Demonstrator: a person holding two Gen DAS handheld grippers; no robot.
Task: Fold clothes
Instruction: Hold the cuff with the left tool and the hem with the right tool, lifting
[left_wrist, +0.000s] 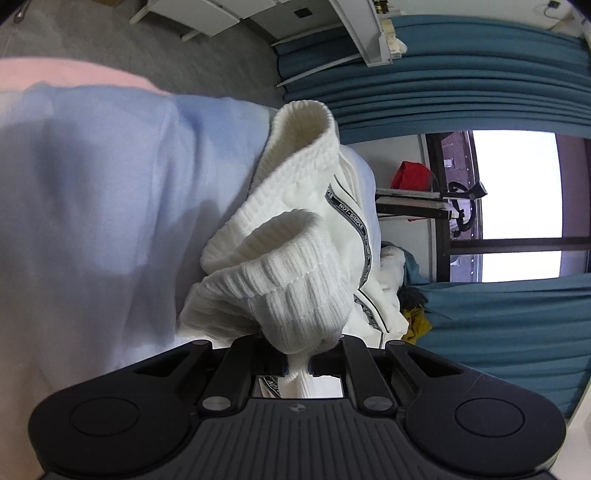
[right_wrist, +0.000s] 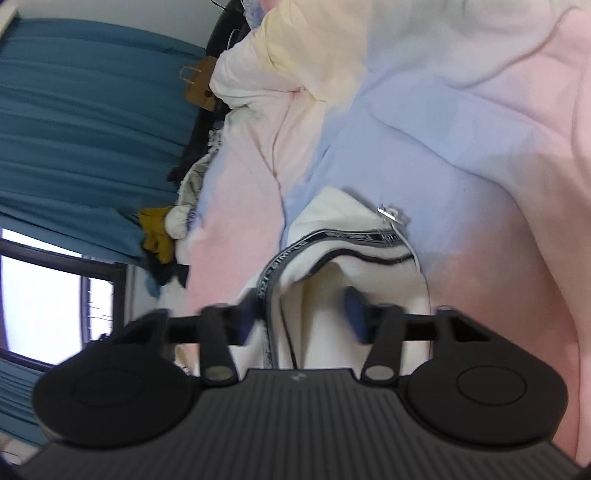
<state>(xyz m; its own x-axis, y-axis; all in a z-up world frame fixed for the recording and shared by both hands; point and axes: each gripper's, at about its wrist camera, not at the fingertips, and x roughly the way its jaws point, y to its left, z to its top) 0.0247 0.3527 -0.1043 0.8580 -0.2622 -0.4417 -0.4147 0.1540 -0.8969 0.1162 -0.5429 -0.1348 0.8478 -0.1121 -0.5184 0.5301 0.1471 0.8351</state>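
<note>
A white knit zip-up jacket (left_wrist: 295, 236) with a ribbed cuff and hem and a black lettered zipper tape lies bunched on a pastel blue and pink bedsheet (left_wrist: 110, 166). My left gripper (left_wrist: 297, 360) is shut on a fold of the ribbed knit, which bulges over the fingers. In the right wrist view the same jacket (right_wrist: 343, 273) shows its zipper edge and metal pull. My right gripper (right_wrist: 303, 317) stands with its jaws apart around the jacket's zipper edge, blue pads (right_wrist: 352, 314) either side of the fabric.
A rumpled duvet (right_wrist: 295, 74) lies on the bed beyond the jacket. A pile of other clothes, yellow among them (right_wrist: 157, 236), lies by the bed's edge. Teal curtains (left_wrist: 461, 81) and a window (left_wrist: 517, 206) stand behind. A brown paper bag (right_wrist: 199, 85) sits near the curtains.
</note>
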